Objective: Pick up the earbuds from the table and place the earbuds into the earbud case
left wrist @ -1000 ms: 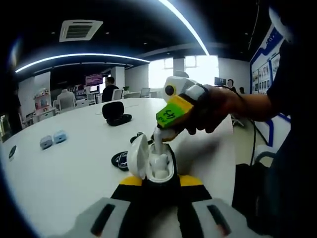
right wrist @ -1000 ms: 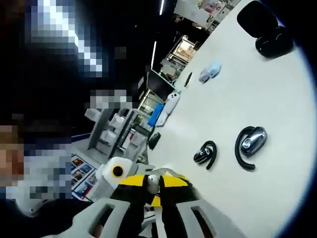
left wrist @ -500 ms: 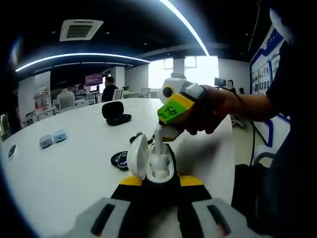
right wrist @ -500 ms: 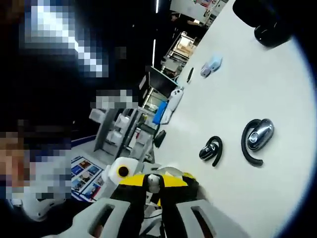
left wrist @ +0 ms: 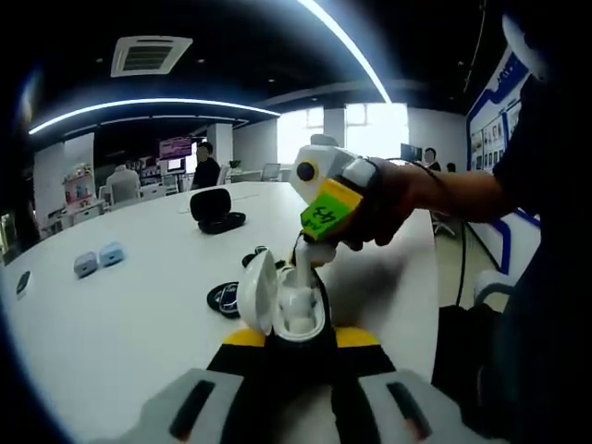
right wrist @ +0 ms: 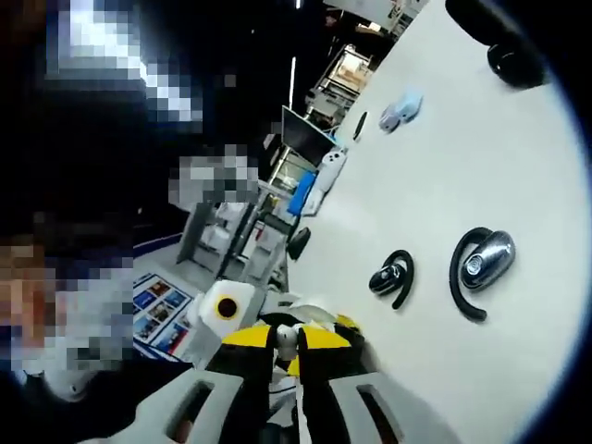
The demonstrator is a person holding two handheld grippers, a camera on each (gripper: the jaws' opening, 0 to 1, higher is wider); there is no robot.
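The white earbud case (left wrist: 285, 301) stands open between the jaws of the left gripper (left wrist: 287, 356), which is clenched on its lower body; the lid (left wrist: 258, 291) hangs open to the left. In the left gripper view the right gripper (left wrist: 305, 264) reaches down from the right, its tips at the case mouth, clamped on 1 white earbud (right wrist: 285, 340). In the right gripper view that earbud sits pinched between the jaws, with the case hidden below them. Whether the earbud touches its socket is hard to tell, since the jaw tips cover the spot.

On the white table (left wrist: 120, 305) behind the case lie 2 black ear-hook earbuds (right wrist: 391, 277) (right wrist: 481, 268), partly hidden by the lid in the left gripper view. Farther off sit an open black case (left wrist: 215, 208) and 2 small pale blue cases (left wrist: 98, 260) near the table's edge.

A person's hand (left wrist: 393, 199) holds the right gripper. The room is an office with ceiling light strips (left wrist: 148, 104), a vent (left wrist: 146, 55) and bright windows (left wrist: 375, 129).
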